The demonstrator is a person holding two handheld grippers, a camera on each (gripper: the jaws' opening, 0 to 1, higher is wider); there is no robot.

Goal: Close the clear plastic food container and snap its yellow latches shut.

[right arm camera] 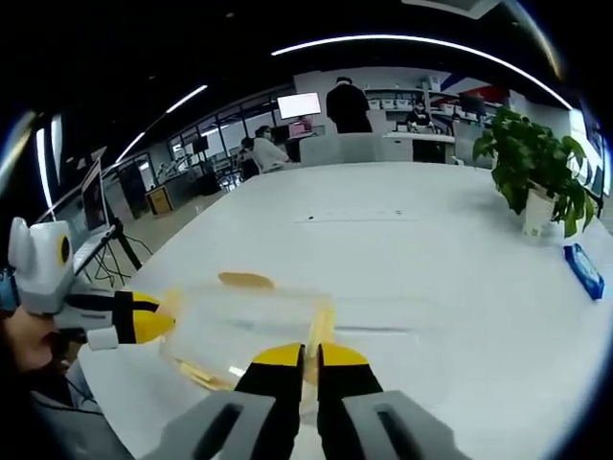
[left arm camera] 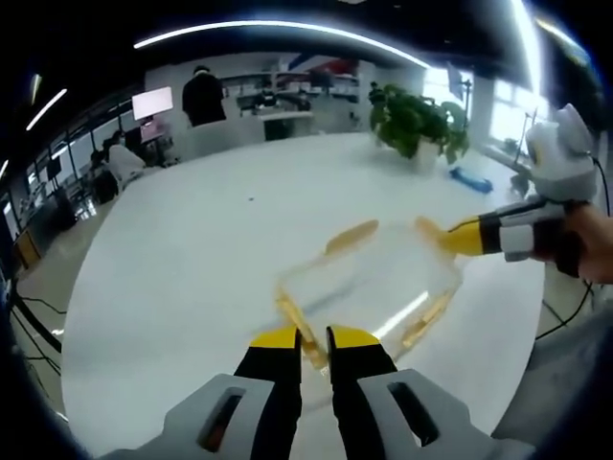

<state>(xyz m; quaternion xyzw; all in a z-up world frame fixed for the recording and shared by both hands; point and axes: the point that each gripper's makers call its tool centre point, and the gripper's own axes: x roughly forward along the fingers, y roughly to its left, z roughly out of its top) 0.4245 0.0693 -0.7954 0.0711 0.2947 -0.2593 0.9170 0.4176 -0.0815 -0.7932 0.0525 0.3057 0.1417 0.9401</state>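
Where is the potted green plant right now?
The potted green plant stands at the far right of the white table in the right gripper view, beyond the clear plastic food container, with a flat blue object lying just in front of it.

You have before you: one clear plastic food container (left arm camera: 369, 278); four yellow latches (left arm camera: 351, 236) on it; two grippers, left gripper (left arm camera: 314, 337) and right gripper (right arm camera: 310, 354); one white table (right arm camera: 431, 259); one potted plant (right arm camera: 536, 172); one blue object (right arm camera: 583, 270).

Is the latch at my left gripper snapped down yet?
Cannot tell. The left gripper jaws pinch the yellow latch on the container; blur hides its seating.
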